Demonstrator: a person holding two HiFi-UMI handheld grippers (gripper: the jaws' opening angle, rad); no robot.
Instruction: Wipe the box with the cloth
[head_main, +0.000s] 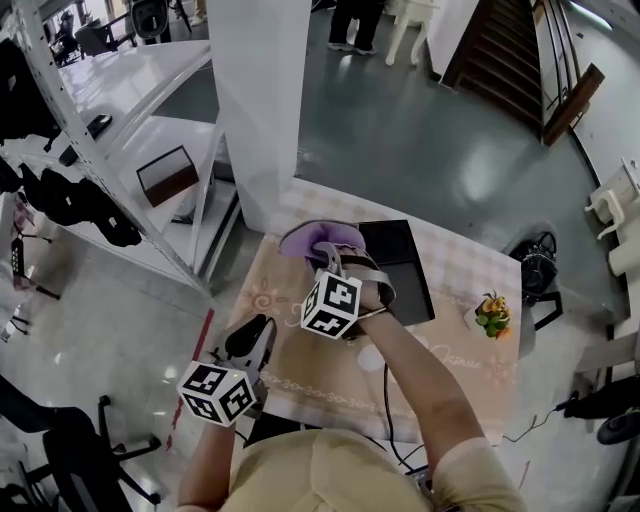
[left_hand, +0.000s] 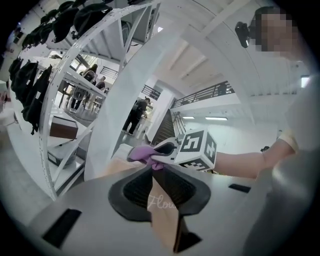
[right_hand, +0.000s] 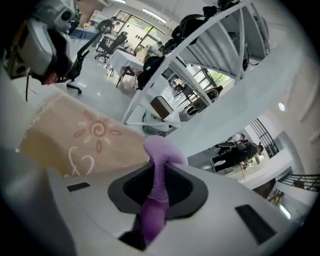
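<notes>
A flat black box (head_main: 408, 268) lies at the far side of a table under a beige patterned tablecloth (head_main: 320, 375). My right gripper (head_main: 338, 258) is shut on a purple cloth (head_main: 320, 238), which bunches just past its tips at the box's left edge. In the right gripper view the purple cloth (right_hand: 156, 192) runs between the jaws of the right gripper (right_hand: 159, 187) over the tablecloth (right_hand: 85, 135). My left gripper (head_main: 250, 338) is at the table's near left edge. In the left gripper view a fold of the tablecloth (left_hand: 162, 210) is pinched in the left gripper (left_hand: 159, 187).
A small orange and green ornament (head_main: 492, 313) stands on the table's right side. A white pillar (head_main: 260, 100) rises just behind the table, with white shelving (head_main: 150, 150) to its left. A black cable (head_main: 386, 395) crosses the near edge. Office chairs (head_main: 70, 460) stand lower left.
</notes>
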